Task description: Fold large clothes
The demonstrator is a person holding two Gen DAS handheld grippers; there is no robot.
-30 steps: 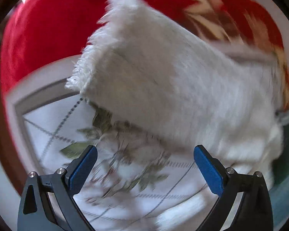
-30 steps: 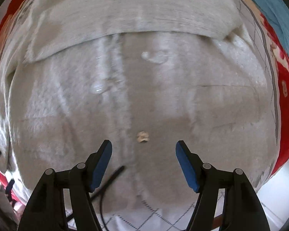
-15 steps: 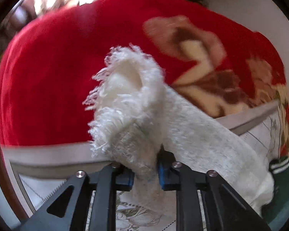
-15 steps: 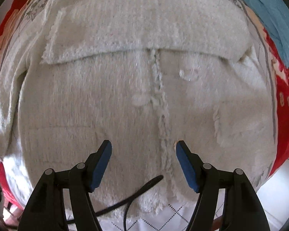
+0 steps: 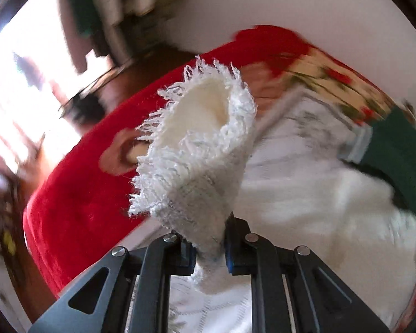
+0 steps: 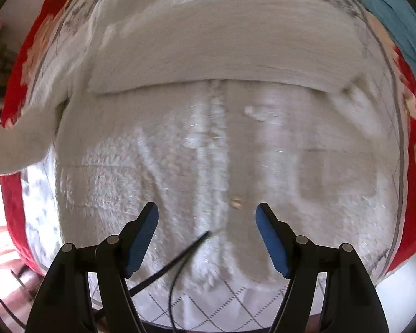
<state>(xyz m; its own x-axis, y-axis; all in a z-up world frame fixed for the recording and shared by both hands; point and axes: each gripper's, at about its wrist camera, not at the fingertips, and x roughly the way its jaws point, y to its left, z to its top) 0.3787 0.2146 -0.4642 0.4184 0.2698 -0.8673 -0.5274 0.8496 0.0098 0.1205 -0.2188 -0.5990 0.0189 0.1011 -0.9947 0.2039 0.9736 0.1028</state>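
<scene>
A large white knitted cardigan lies spread on a bed, one sleeve folded across its upper part. My left gripper is shut on the fringed cuff of the other sleeve and holds it lifted above the bed. That sleeve shows stretched out at the left edge of the right wrist view. My right gripper is open and empty, hovering over the cardigan's lower front near a small tan button.
A red patterned blanket and a white quilted sheet cover the bed. A green garment lies at the right. A blue cloth lies at the bed's far right. A black cable hangs under my right gripper.
My left gripper closed on the sleeve cuff and has lifted and swung it. My right gripper stays open and has shifted slightly over the cardigan.
</scene>
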